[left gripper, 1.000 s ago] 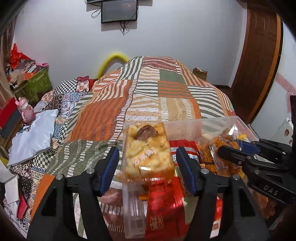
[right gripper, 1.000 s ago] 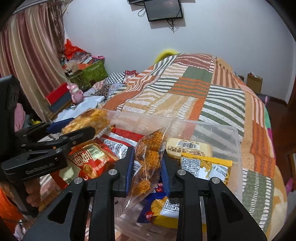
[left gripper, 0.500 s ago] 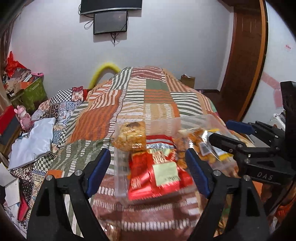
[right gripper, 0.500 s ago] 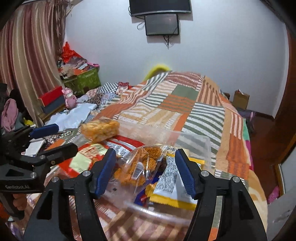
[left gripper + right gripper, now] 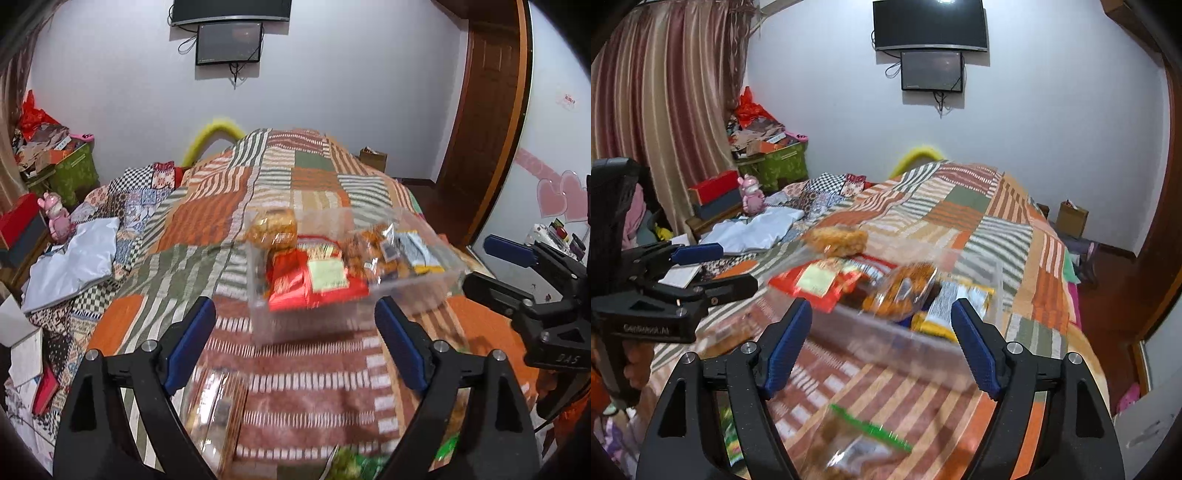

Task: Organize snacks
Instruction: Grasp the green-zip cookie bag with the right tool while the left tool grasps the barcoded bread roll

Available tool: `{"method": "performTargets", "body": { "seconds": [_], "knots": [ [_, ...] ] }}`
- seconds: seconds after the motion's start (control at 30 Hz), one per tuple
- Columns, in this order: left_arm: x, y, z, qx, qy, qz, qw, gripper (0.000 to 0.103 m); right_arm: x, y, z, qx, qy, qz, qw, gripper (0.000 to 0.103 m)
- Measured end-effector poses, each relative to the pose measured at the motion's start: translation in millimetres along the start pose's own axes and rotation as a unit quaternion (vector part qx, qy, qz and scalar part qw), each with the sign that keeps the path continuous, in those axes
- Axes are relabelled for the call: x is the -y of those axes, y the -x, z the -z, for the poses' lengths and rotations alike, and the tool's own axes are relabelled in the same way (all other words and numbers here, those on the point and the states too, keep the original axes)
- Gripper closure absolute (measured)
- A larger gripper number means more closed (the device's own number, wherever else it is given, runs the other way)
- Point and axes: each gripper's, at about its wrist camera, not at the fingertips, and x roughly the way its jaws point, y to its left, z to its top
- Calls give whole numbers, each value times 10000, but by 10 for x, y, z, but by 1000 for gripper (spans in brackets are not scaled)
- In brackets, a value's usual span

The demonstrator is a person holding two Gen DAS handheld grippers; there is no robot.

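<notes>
Left wrist view: the left gripper hangs over the bed with its jaws spread wide and nothing between them. Ahead of it, toward the bed's near edge, a clear plastic bin sits on the patchwork quilt. Inside lie a red snack packet at the near left, a golden snack pack propped at the far left corner, and a clear bag of orange snacks to the right. The right gripper shows at the right border, jaws parted and empty. A blurred clear packet lies at the near edge, below the left jaws.

Right wrist view: the right gripper hovers with jaws wide apart, holding nothing. The bin lies just beyond its fingertips, the red packet, golden pack and orange bag inside. A green-zippered bag lies on the quilt beneath the jaws. The left gripper appears at the left, open.
</notes>
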Motion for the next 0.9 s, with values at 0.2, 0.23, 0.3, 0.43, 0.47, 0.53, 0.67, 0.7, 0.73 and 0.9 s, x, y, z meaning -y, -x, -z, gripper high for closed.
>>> {"method": "performTargets", "body": {
  "seconds": [0.2, 0.23, 0.3, 0.43, 0.47, 0.53, 0.67, 0.7, 0.73, 0.9],
  "knots": [
    [-157, 14, 289, -302, 108, -65, 9995, 14, -37, 59, 237, -231, -143, -77, 9996, 27],
    [-199, 10, 349, -376, 137, -89, 9992, 14, -44, 63, 272, -279, -172, -94, 9994, 27],
    [-267, 3, 429, -468, 192, -117, 9987, 14, -55, 71, 347, -346, -228, -113, 9991, 27],
    [-411, -19, 643, -687, 265, -191, 9971, 14, -53, 88, 510, -478, -381, -172, 9980, 27],
    [-450, -34, 705, -751, 259, -242, 9965, 14, -55, 85, 542, -521, -424, -191, 9976, 27],
    [-502, -65, 790, -841, 261, -290, 9957, 14, -52, 69, 627, -630, -507, -230, 9965, 27],
    [-600, -153, 937, -1015, 302, -343, 9938, 14, -61, 1, 766, -872, -585, -293, 9940, 27],
    [-615, -182, 964, -1049, 315, -339, 9934, 14, -72, -5, 792, -911, -605, -305, 9935, 27],
    [-619, -194, 973, -1063, 322, -330, 9933, 14, -70, -28, 820, -972, -647, -335, 9926, 27],
    [-611, -282, 1020, -1108, 270, -316, 9930, 29, -68, -146, 907, -1262, -714, -414, 9886, 27]
  ]
}}
